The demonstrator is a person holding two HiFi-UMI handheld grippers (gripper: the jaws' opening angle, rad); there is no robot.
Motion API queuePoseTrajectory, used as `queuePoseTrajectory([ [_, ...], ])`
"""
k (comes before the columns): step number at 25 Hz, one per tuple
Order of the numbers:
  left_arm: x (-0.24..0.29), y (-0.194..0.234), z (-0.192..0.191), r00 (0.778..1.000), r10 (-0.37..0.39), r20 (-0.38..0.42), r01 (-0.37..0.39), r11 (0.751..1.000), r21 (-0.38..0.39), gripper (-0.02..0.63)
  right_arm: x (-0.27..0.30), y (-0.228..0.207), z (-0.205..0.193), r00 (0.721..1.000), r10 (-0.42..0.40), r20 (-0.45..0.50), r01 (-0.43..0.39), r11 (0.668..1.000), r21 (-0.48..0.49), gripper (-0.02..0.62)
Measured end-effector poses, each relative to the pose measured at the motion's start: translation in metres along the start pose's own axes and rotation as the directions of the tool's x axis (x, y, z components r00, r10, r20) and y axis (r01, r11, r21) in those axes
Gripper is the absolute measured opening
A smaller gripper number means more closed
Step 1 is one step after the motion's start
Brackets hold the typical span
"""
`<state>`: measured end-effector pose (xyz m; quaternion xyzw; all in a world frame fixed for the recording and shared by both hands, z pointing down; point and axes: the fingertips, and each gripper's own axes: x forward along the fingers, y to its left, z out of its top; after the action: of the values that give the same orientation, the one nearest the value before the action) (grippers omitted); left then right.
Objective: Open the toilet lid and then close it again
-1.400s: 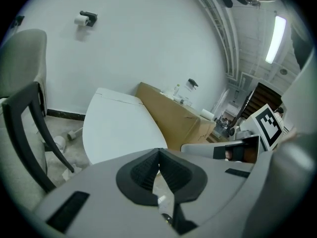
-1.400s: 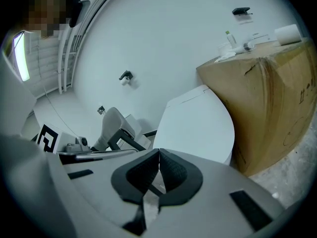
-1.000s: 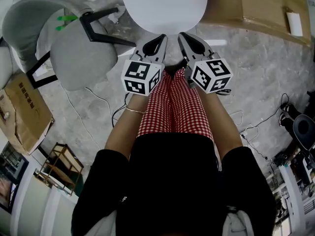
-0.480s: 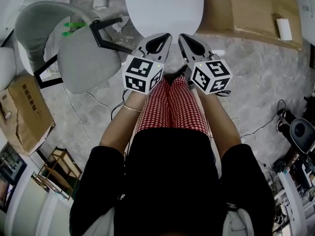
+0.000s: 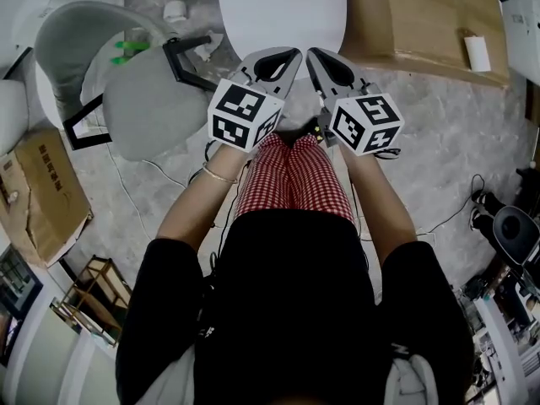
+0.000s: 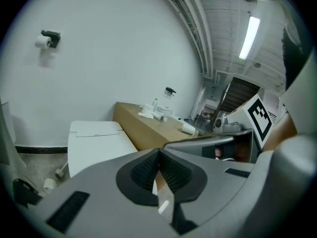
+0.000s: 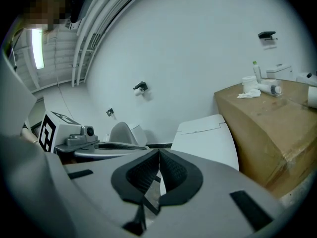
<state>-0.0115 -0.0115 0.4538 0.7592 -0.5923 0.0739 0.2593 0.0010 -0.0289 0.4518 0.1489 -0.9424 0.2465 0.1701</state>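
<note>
A white toilet with its lid down stands just ahead of me at the top of the head view. The same closed lid shows in the left gripper view, and the closed lid in the right gripper view. My left gripper hovers near the lid's front edge, jaws shut with nothing between them. My right gripper hangs beside it, also shut and empty. In each gripper view the tips, left gripper and right gripper, meet.
A grey chair with a black frame stands to the left. A large cardboard box with small items on top sits right of the toilet. Another carton lies at far left. Cables trail over the grey floor.
Both grippers have risen slightly and moved forward toward the toilet lid's front edge. Their jaws have stayed shut.
</note>
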Motion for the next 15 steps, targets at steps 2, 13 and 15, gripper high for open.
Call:
queuePoseTrajectory([
  [2, -0.004, -0.005, 0.003, 0.999, -0.029, -0.018, 0.03, 0.999, 0.038, 0.005, 0.0, 0.005, 0.007, 1.0, 0.001, 0.002, -0.001, 1.0, -0.018, 0.021],
  [13, -0.021, -0.022, 0.027, 0.985, -0.167, -0.048, 0.172, 0.978, 0.119, 0.005, -0.006, 0.02, 0.037, 0.999, -0.002, 0.049, 0.004, 0.999, -0.045, 0.021],
  [15, -0.024, -0.026, 0.03, 0.977, -0.204, -0.053, 0.21, 0.969, 0.131, 0.005, -0.006, 0.021, 0.042, 0.998, -0.01, 0.065, 0.014, 0.999, -0.052, 0.021],
])
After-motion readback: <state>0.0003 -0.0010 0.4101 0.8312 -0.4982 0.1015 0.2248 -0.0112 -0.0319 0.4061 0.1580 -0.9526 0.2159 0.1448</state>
